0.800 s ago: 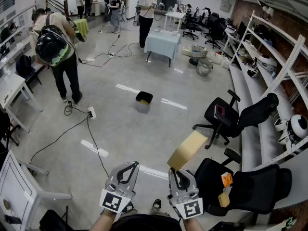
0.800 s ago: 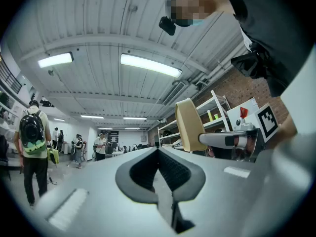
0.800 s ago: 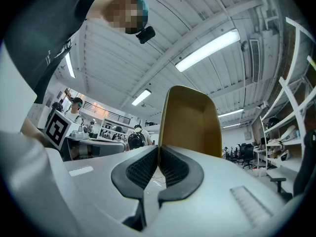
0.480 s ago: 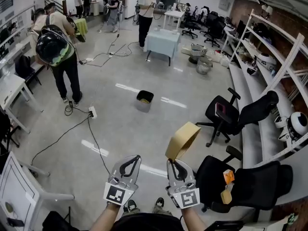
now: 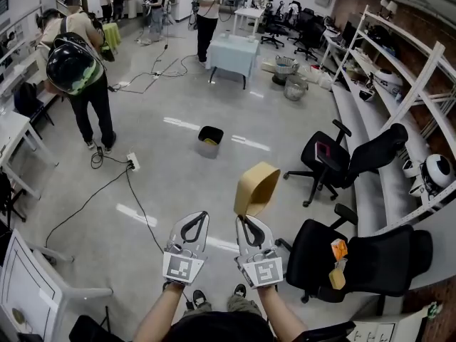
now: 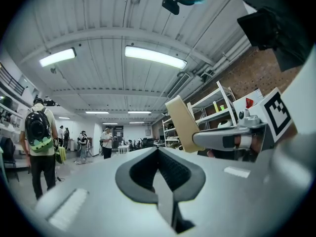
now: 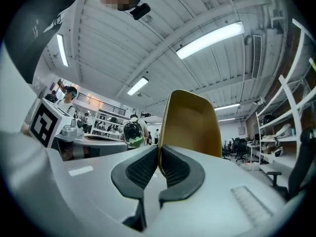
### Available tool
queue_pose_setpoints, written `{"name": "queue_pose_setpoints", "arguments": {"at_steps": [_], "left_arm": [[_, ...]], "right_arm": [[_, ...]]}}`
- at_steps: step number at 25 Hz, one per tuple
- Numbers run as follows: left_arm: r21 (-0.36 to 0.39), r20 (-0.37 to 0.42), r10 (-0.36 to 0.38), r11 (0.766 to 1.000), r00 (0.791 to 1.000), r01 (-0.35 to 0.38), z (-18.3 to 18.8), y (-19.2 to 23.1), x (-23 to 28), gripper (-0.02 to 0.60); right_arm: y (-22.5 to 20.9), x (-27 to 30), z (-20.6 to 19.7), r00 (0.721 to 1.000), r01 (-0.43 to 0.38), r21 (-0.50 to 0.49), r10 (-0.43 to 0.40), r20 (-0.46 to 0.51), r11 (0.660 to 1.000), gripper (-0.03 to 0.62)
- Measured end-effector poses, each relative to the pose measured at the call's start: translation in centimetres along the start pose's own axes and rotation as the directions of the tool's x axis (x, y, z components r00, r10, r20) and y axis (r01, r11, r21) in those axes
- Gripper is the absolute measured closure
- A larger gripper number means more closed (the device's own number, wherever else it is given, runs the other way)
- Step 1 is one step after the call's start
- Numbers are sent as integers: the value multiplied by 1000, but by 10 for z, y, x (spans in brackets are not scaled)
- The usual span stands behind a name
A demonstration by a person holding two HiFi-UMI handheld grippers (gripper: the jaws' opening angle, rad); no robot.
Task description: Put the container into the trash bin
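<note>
A tan paper container (image 5: 256,188) sticks up and away from my right gripper (image 5: 246,223), which is shut on its rim. In the right gripper view the container (image 7: 191,127) rises from between the pinched jaws, its hollow side toward the camera. My left gripper (image 5: 194,223) is held beside it, shut with nothing in it; its jaws (image 6: 158,168) meet. In the left gripper view the container (image 6: 181,123) shows at the right. A grey trash bin (image 5: 210,141) with a black liner stands on the floor far ahead.
Black office chairs (image 5: 335,164) stand at the right, one (image 5: 356,262) close to me. A cable and power strip (image 5: 132,165) lie on the floor at left. A person with a backpack (image 5: 77,70) stands at the far left. A light-blue table (image 5: 234,52) stands beyond the bin.
The container has turned in my right gripper, from showing its flat side to showing its open mouth. Both grippers sit a little further left in view. The view has drifted slightly.
</note>
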State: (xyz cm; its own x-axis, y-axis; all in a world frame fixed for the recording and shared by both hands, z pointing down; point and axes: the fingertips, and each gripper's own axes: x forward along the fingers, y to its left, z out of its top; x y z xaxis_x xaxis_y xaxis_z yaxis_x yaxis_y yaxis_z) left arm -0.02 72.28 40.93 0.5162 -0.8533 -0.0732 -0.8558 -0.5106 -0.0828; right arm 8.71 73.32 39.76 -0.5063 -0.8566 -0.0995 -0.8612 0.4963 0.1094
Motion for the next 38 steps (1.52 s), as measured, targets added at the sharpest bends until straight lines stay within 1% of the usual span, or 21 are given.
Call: {"name": "queue_pose_setpoints", "arguments": {"at_steps": [4, 8, 11, 13, 15, 16, 19, 23, 25, 29, 32, 35, 38], "left_arm": [[-1, -16, 11, 1000, 1000, -11, -12, 6, 11, 597], [4, -36, 21, 1000, 999, -20, -20, 0, 30, 597], [9, -49, 31, 999, 998, -31, -20, -7, 43, 597], [31, -53, 44, 999, 998, -42, -17, -8, 58, 597], [58, -61, 43, 998, 997, -40, -16, -11, 73, 597], [60, -65, 40, 998, 997, -36, -17, -15, 80, 597], [56, -54, 36, 998, 998, -33, -12, -21, 95, 597], [52, -39, 34, 998, 999, -32, -12, -18, 115, 597], [50, -53, 21, 999, 998, -19, -20, -14, 118, 597], [28, -69, -7, 1000, 998, 9, -34, 7, 123, 597], [1, -51, -25, 1000, 998, 26, -34, 31, 118, 597], [-35, -53, -32, 999, 998, 30, -40, 51, 110, 597], [-52, -56, -36, 998, 998, 33, -50, 72, 112, 597]], "right_arm": [[-3, 11, -12, 1000, 8, 6, -8, -20, 1000, 566], [-19, 17, -27, 999, -6, 18, 7, -35, 1000, 566], [-34, 21, -34, 998, -18, 20, 19, -53, 1000, 566], [-49, 31, -34, 998, -25, 26, 27, -62, 999, 566], [-63, 39, -37, 998, -37, 32, 39, -57, 999, 566], [-70, 40, -39, 997, -39, 31, 41, -60, 999, 566], [-89, 47, -39, 998, -46, 37, 47, -42, 998, 566], [-106, 62, -45, 997, -52, 52, 54, -49, 997, 566], [-107, 66, -52, 997, -46, 59, 50, -66, 997, 565], [-101, 84, -56, 996, -15, 35, 19, -89, 999, 565], [-81, 100, -52, 995, -16, 19, 18, -95, 1000, 565], [-60, 115, -50, 994, -30, 6, 31, -105, 1000, 565], [-48, 131, -54, 993, -33, -2, 33, -114, 999, 563]]}}
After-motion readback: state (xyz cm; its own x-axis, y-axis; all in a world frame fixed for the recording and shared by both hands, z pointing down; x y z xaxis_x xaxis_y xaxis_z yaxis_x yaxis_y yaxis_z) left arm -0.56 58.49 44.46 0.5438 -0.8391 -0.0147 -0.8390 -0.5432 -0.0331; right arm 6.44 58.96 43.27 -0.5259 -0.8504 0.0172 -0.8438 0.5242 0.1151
